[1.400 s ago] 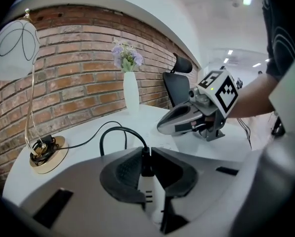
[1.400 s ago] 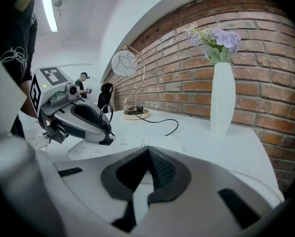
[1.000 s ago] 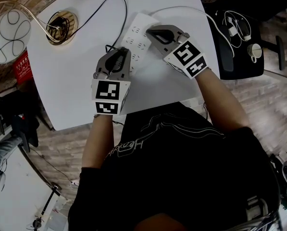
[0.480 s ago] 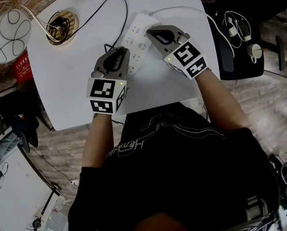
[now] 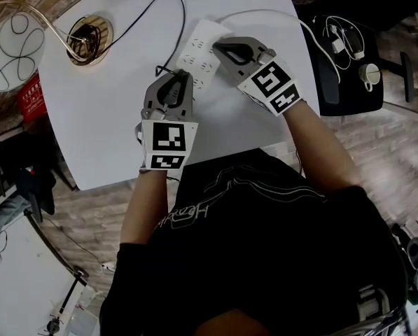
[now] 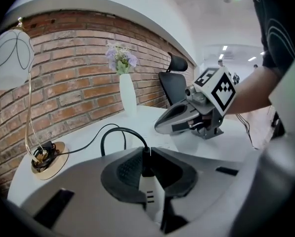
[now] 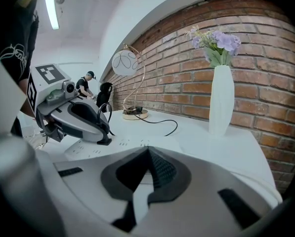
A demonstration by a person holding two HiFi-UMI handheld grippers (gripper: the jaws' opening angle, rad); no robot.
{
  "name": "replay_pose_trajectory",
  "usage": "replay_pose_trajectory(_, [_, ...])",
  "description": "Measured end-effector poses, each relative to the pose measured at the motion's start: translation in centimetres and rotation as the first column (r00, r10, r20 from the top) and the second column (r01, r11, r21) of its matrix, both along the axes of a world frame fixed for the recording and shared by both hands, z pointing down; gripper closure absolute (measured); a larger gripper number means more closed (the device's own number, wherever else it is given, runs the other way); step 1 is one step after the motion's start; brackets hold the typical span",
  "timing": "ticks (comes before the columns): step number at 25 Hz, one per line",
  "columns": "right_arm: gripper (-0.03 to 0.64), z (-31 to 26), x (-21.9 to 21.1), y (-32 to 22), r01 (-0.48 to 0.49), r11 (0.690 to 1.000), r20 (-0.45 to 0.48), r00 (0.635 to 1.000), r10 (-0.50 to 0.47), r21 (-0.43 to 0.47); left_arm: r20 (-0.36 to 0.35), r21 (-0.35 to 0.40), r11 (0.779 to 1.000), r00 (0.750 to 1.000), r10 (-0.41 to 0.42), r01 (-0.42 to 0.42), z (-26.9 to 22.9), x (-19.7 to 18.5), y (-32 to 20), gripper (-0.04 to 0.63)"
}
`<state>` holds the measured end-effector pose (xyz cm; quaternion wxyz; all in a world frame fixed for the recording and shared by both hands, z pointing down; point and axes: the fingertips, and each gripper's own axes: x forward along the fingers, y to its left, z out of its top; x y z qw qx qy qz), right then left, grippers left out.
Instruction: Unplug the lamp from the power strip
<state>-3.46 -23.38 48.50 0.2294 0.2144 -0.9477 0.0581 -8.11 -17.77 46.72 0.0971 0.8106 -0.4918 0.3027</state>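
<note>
The white power strip (image 5: 203, 53) lies on the white table (image 5: 103, 110). A black cord (image 5: 156, 9) runs from the lamp's gold base (image 5: 89, 39) to a black plug (image 6: 146, 163) at the strip's near end. My left gripper (image 5: 171, 75) is shut on that plug, and the cord loops up out of its jaws. In the right gripper view the plug (image 7: 104, 141) still sits on the strip (image 7: 122, 143). My right gripper (image 5: 217, 47) rests shut on the strip's far part, with its tips together (image 7: 148, 153).
The lamp's white shade (image 5: 12, 44) hangs past the table's left edge. A white vase with flowers (image 6: 127, 94) stands by the brick wall. A black chair (image 5: 349, 54) holding white cables and a cup stands to the right of the table.
The left gripper has rolled a little about its own axis, so its marker cube has shifted right. The right gripper and the strip have stayed still.
</note>
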Motion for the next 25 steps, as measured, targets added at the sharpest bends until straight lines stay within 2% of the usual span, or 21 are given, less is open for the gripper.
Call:
replay_pose_trajectory(4, [0.62,0.28,0.18,0.06,0.004,1.0,-0.014,1.0,-0.004,-0.011,-0.086,-0.039,0.999,0.996,-0.035,0.032,0.09,-0.22,-0.1,0.554])
replay_pose_trajectory(8, [0.62,0.12,0.13,-0.03,0.007,1.0,0.001,1.0,-0.007,-0.008,-0.201,-0.106,0.992,0.976,-0.086,0.066,0.1,-0.65,-0.3,0.554])
replay_pose_trajectory(12, [0.62,0.13,0.1,0.06,0.006,1.0,0.003,1.0,-0.006,-0.014,-0.239,-0.138,0.989,0.967,-0.093,0.06,0.16,-0.76,-0.31,0.554])
replay_pose_trajectory(15, [0.621,0.13,0.1,0.05,0.004,1.0,0.002,1.0,-0.004,-0.012,-0.192,-0.108,0.992,0.978,-0.079,0.059,0.08,-0.69,-0.3,0.554])
replay_pose_trajectory(18, [0.621,0.07,0.02,0.05,0.007,1.0,0.003,1.0,-0.007,-0.003,-0.079,-0.055,0.998,0.996,-0.033,0.028,-0.1,-0.34,-0.12,0.554])
replay_pose_trajectory(20, [0.621,0.07,0.04,0.04,0.008,1.0,0.003,1.0,-0.008,-0.003,-0.029,-0.042,0.999,1.0,-0.007,0.006,-0.07,-0.06,-0.02,0.554])
replay_pose_trajectory(25, [0.62,0.24,0.16,0.11,0.01,1.0,-0.01,1.0,-0.011,-0.006,-0.001,-0.041,0.999,1.0,0.003,-0.003,0.01,0.08,0.07,0.554])
